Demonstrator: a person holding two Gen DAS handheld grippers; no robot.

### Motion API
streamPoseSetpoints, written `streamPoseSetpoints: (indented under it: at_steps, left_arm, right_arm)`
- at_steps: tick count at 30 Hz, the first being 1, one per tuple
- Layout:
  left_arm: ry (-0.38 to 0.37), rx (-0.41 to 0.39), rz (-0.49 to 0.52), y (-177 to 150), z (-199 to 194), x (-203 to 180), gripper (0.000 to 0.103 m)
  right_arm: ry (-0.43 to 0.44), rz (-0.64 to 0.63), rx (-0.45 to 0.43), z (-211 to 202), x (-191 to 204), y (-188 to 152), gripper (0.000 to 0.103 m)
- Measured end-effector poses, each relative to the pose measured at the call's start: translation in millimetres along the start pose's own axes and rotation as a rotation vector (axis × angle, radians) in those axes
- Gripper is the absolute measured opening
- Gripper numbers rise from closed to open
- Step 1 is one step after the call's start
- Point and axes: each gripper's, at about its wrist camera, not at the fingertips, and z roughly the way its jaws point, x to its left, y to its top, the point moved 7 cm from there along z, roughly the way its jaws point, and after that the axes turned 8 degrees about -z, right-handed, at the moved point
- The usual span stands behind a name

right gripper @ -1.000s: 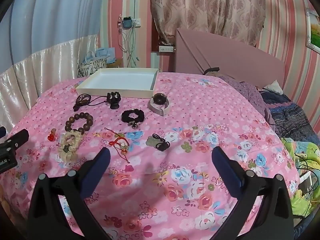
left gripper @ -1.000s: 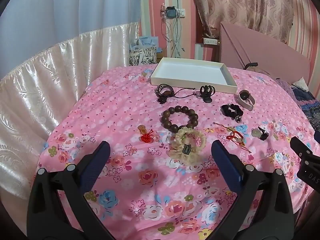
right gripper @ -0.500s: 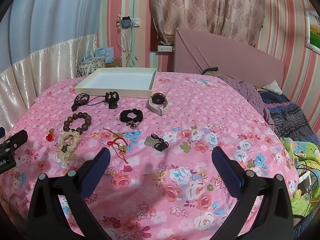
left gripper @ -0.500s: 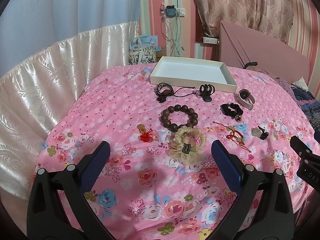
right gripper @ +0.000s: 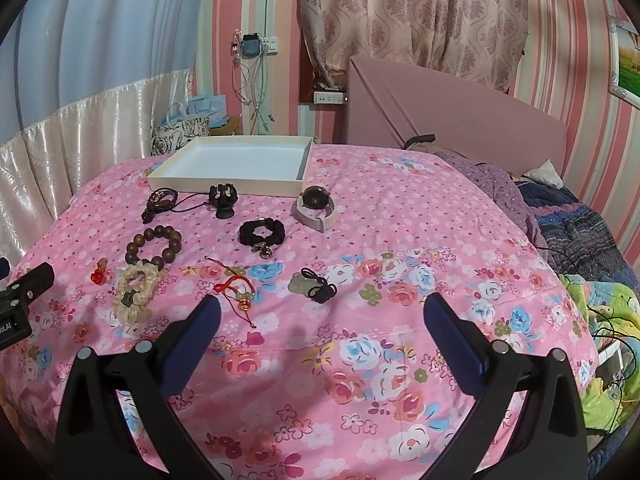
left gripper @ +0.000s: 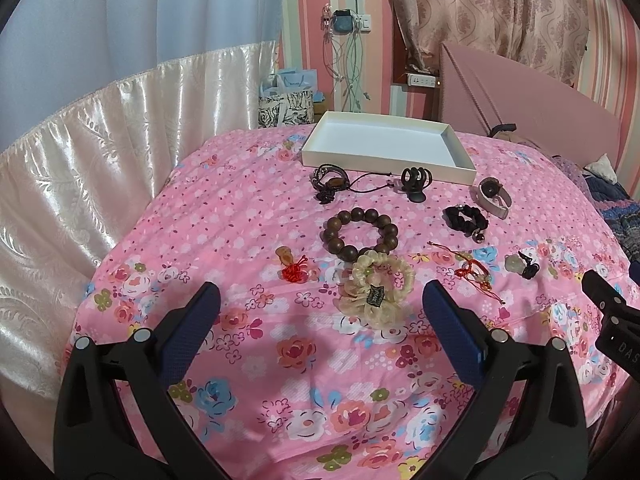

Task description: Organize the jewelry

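Left wrist view: since a second ago, only a slight camera drift; nothing lifted, sorting not begun. Left gripper (left gripper: 320,308) and right gripper (right gripper: 320,316): jaws spread, empty. White tray (left gripper: 384,162): bare, bed's far edge. Wooden bead bracelet (left gripper: 362,232), cream scrunchie (left gripper: 376,288): mid-bedspread (left gripper: 240,216), touching.

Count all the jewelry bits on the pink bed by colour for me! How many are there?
Black: 3, the hair clip, scrunchie, watch
Brown: 2, the bead bracelet, cord necklace
Red: 2, the knot charm, string bracelet
Cream: 1, the frilly scrunchie
Green: 1, the stone pendant
Total: 9
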Motion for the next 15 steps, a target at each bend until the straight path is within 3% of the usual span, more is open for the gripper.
streamPoseSetpoints:
  at_steps: [15]
  left_arm:
    - [-0.001, 0.007, 0.000, 3.5, 2.9, 3.6, 0.100]
  right_arm:
    - [0.002, 0.006, 0.003, 3.4, -0.8, -1.1, 0.101]
